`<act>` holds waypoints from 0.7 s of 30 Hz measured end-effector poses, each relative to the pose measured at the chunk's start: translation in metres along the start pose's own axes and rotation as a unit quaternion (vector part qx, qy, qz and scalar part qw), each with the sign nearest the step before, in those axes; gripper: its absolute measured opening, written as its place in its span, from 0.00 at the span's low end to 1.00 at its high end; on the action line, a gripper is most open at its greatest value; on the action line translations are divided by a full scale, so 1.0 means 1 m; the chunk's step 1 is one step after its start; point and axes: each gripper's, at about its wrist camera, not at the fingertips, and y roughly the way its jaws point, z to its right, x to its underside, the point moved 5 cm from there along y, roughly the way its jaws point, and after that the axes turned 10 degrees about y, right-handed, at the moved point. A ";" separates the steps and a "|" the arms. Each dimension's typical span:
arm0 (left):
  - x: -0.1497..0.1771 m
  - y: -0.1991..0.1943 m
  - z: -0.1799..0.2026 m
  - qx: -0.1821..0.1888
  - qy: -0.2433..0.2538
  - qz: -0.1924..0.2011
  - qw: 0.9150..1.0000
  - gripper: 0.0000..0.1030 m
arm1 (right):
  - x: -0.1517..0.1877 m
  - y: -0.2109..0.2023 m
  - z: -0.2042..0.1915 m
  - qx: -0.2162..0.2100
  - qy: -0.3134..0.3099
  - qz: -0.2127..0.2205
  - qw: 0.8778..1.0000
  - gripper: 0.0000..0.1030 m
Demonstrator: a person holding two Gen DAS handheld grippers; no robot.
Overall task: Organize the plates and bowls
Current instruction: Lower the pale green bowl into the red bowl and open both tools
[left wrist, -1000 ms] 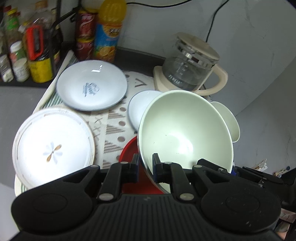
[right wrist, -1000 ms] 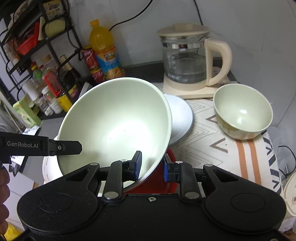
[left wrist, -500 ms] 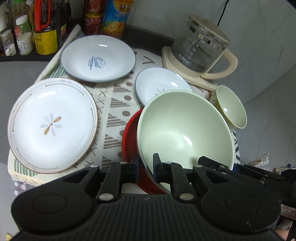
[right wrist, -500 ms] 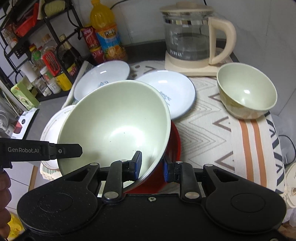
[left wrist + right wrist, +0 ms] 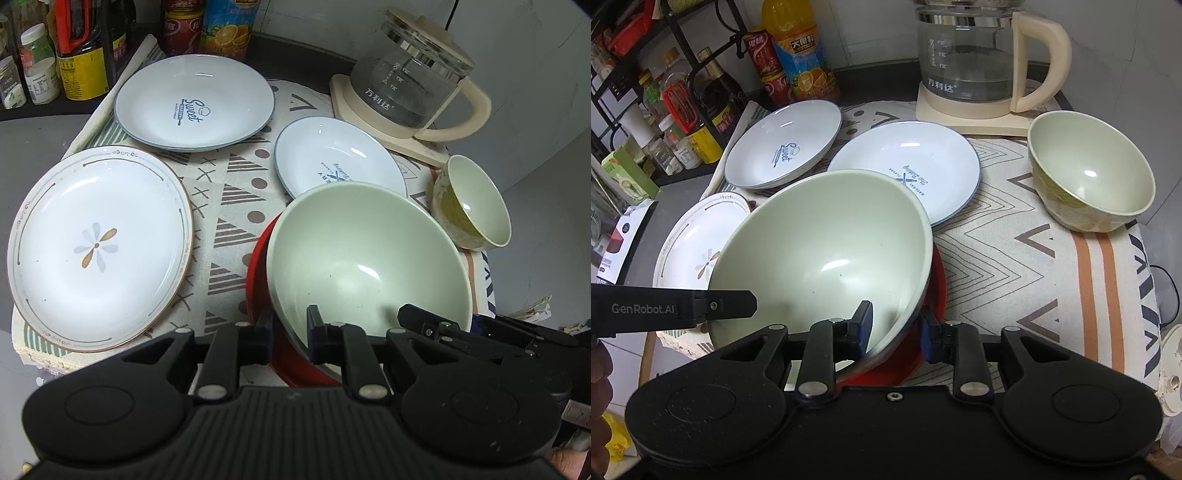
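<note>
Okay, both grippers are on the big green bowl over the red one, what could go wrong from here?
1. The right gripper is opening while the big green bowl sits tilted in the red bowl; released unevenly, it may slide or clatter.
2. The left gripper pinches only the rim, so the bowl could twist out.
3. The red bowl lies near the table's front edge, so a shove might push the stack off.
</note>
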 end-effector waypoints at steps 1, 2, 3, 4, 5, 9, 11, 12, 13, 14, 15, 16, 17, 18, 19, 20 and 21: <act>0.000 0.001 -0.001 -0.002 -0.001 -0.002 1.000 0.15 | 0.000 0.001 -0.001 0.001 -0.003 -0.002 1.000 0.29; 0.000 0.002 -0.001 -0.003 -0.001 -0.004 1.000 0.15 | -0.001 0.003 -0.001 0.002 -0.004 -0.005 1.000 0.30; 0.000 0.002 -0.002 -0.004 -0.002 -0.004 1.000 0.15 | -0.001 0.005 -0.002 0.001 -0.005 -0.007 1.000 0.30; -0.001 0.002 -0.002 -0.005 -0.001 -0.004 1.000 0.15 | -0.001 0.005 -0.002 0.000 -0.005 -0.009 1.000 0.30; -0.002 0.002 -0.002 -0.006 0.002 -0.006 1.000 0.15 | -0.001 0.006 -0.003 0.000 -0.008 -0.010 1.000 0.30; -0.006 0.003 -0.001 -0.012 0.005 -0.014 1.000 0.15 | -0.002 0.005 -0.002 -0.005 -0.008 -0.017 1.000 0.31; -0.008 0.002 -0.001 -0.018 0.004 -0.016 1.000 0.16 | -0.004 0.002 -0.001 -0.009 -0.002 -0.017 1.000 0.33; -0.010 0.001 -0.001 -0.022 0.004 -0.017 1.000 0.18 | -0.006 -0.001 -0.001 -0.011 -0.002 -0.013 1.000 0.35; -0.011 0.000 0.000 -0.024 0.004 -0.016 1.000 0.22 | -0.007 -0.004 -0.001 -0.012 -0.004 -0.009 1.000 0.37; -0.013 -0.002 0.001 -0.022 0.005 -0.011 1.000 0.24 | -0.009 -0.007 -0.001 -0.014 -0.005 -0.006 1.000 0.41; -0.015 -0.003 0.002 -0.019 0.007 -0.008 1.000 0.27 | -0.010 -0.010 -0.001 -0.015 -0.005 -0.003 1.000 0.47; -0.017 -0.004 0.004 -0.018 0.010 -0.007 1.000 0.29 | -0.012 -0.013 -0.001 -0.014 -0.008 0.004 1.000 0.48; -0.020 -0.004 0.006 -0.018 0.013 -0.006 1.000 0.29 | -0.013 -0.014 0.000 -0.010 -0.011 0.009 1.000 0.50; -0.022 -0.004 0.008 -0.020 0.016 -0.005 1.000 0.30 | -0.015 -0.015 0.001 -0.010 -0.012 0.012 1.000 0.50; -0.023 -0.005 0.010 -0.021 0.017 -0.004 1.000 0.30 | -0.016 -0.016 0.003 -0.013 -0.008 0.012 1.000 0.50; -0.025 -0.006 0.012 -0.021 0.017 -0.002 1.000 0.30 | -0.017 -0.017 0.005 -0.014 -0.005 0.014 1.000 0.50; -0.027 -0.008 0.014 -0.019 0.019 0.001 1.000 0.30 | -0.019 -0.019 0.007 -0.015 -0.002 0.018 1.000 0.50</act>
